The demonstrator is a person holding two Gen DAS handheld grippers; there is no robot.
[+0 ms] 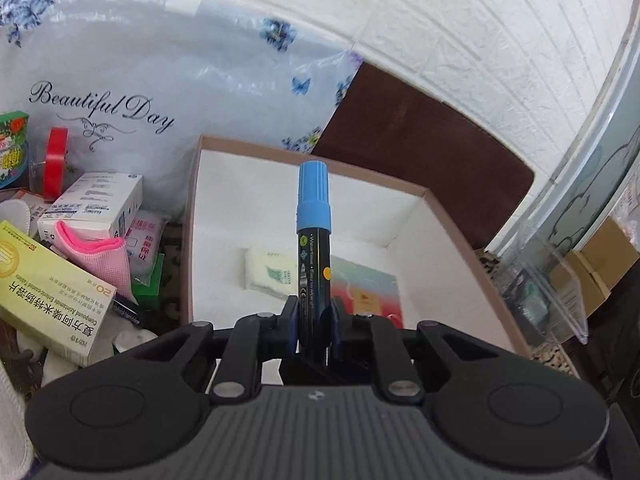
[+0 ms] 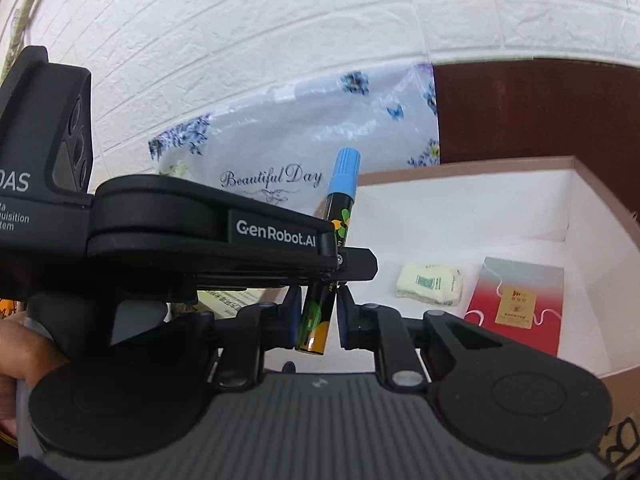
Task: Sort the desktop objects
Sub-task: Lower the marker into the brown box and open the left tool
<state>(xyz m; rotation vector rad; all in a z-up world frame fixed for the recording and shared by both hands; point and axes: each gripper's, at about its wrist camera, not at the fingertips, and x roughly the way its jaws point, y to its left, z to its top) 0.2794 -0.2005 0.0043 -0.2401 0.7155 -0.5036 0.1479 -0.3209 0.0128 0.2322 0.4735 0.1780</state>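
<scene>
Both tools clamp one blue-capped marker (image 1: 313, 248) above the open box (image 1: 452, 216). Left tool (image 1: 314, 320) grips its black barrel, cap pointing away. Right view alone shows the right tool (image 2: 318, 316) pinching the marker's butt end, the left tool's black body crossing in front, a hand (image 2: 24, 352) at frame edge. In the box: tissue packet (image 2: 430, 284), red card (image 2: 516, 304). Left view alone shows the clutter beside the box: yellow medicine carton (image 1: 48, 292), pink cloth (image 1: 100, 256), red tape roll (image 1: 54, 164).

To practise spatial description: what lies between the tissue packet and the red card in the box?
Only bare box floor separates tissue packet and red card, shown in the right wrist view.
</scene>
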